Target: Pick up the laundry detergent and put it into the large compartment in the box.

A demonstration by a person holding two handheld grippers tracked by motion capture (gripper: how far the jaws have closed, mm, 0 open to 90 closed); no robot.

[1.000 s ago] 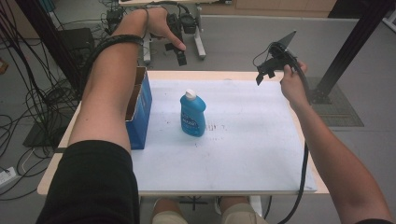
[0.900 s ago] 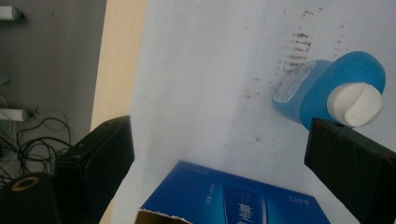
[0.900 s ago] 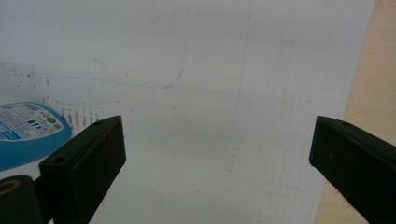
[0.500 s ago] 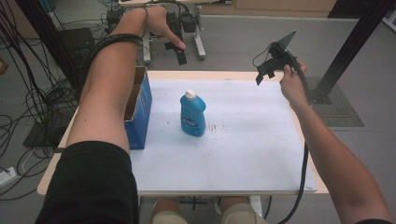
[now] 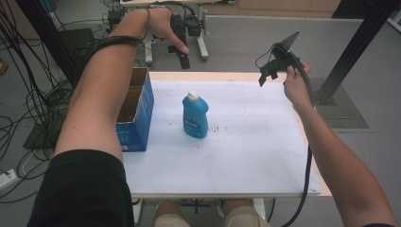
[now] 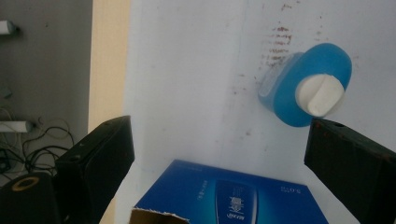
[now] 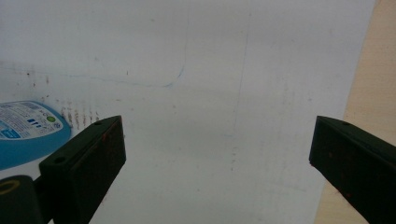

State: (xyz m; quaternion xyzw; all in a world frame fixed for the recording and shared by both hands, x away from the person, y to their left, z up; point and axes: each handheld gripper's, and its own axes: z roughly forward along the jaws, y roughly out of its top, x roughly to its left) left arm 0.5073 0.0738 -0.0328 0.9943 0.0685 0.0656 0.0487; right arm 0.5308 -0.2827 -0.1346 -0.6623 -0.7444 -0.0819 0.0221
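Blue bottle (image 5: 195,116) with a white cap, upright near the middle of the white worktop (image 5: 246,156); an open blue box (image 5: 135,113) stands just to its left, apart from it. Left tool (image 5: 182,56), held high beyond the far edge, jaws spread wide and empty, looking down on the bottle's cap. Right tool (image 5: 269,71), raised over the far right corner, jaws likewise wide apart, gripping nothing.

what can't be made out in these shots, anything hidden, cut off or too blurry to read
- Inside of the blue cardboard box: high view, hidden by the person's left forearm.
- Label text on the blue bottle: high view, too small and blurred.
- Bottle body: right gripper view, cut off by the left edge.
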